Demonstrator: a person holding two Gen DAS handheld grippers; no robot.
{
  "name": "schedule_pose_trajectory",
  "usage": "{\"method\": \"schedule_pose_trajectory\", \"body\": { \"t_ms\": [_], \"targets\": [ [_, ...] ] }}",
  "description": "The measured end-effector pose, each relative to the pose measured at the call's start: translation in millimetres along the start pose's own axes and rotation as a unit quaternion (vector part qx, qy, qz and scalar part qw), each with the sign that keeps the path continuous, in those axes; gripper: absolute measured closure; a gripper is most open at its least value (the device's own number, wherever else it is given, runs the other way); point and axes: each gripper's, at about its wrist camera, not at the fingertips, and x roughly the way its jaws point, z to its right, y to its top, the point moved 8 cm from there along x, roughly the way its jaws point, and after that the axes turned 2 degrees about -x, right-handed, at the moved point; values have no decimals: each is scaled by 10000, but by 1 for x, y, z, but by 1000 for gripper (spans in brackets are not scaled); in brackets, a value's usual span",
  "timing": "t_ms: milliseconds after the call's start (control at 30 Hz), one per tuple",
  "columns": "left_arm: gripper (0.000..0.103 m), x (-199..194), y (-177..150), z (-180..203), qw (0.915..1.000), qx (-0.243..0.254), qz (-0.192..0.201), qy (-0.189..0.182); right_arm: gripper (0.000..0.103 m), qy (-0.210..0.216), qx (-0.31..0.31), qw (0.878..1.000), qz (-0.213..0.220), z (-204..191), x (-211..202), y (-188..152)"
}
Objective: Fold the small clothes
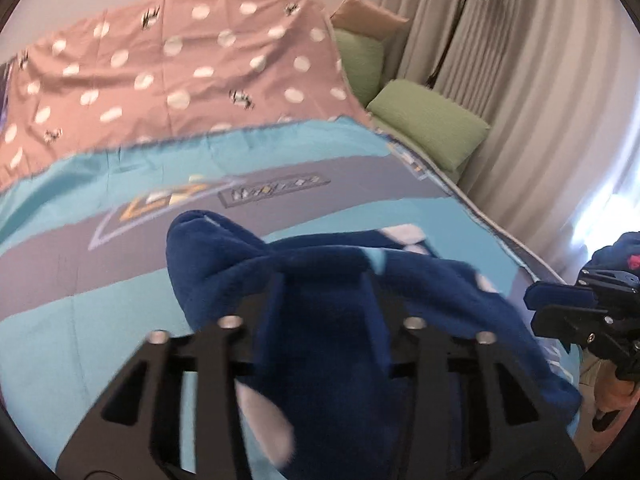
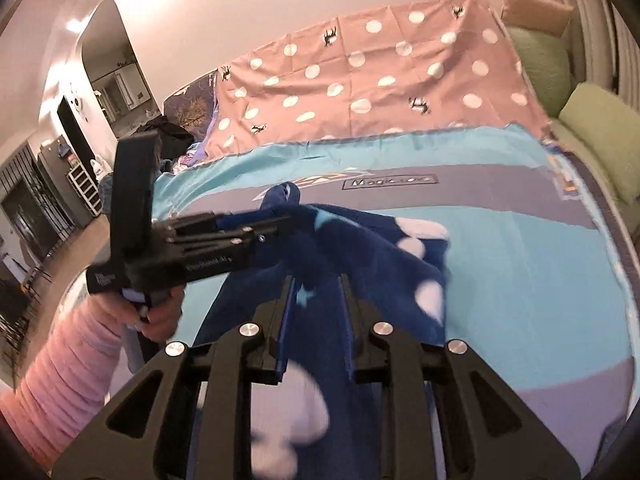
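Blue fleece garment [image 2: 380, 256] with white spots: hangs bunched between both sets of fingers, far end trailing onto the bed cover [image 2: 520, 240] ahead of them. Is not folded yet, judging by the rumpled lie.

Left gripper [image 2: 280, 216]: pinches a gathered corner of the garment, cloth filling the gap between the fingers in its own view. Right gripper [image 2: 316, 292]: has cloth running between its fingers, which stand a little apart; cannot tell whether the pads press on it.

To do this step well, probably:
- Draw the two held points apart until the edge between them runs straight.
- Lower the cloth flat onto the turquoise-and-grey cover just beyond the fingertips, trailing end first.
- Let go only once no bunch remains under the fingers.
- Mind the thick fleece: likely springs back and slides on the smooth cover.

Counted:
- One garment, two grippers.
- One hand [image 2: 164, 316] in a pink sleeve [image 2: 68, 352], behind the left gripper.
- One pink spotted sheet [image 2: 380, 80], well beyond the fingers.
- Two green cushions [image 1: 432, 128] [image 1: 358, 60] and one tan cushion [image 1: 368, 12], off to the fingers' right.
- One floor lamp [image 1: 452, 36].
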Motion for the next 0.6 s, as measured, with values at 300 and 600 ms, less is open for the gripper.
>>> {"method": "schedule_pose_trajectory", "body": {
  "t_ms": [300, 600],
  "targets": [
    [73, 32, -31, -9, 9991, 299, 257, -133, 57, -588, -210, 9964, -566, 26, 71, -39],
    [55, -16, 11, -14, 9954, -577, 226, -729, 54, -211, -9, 9989, -419, 19, 38, -3]
  ]
}}
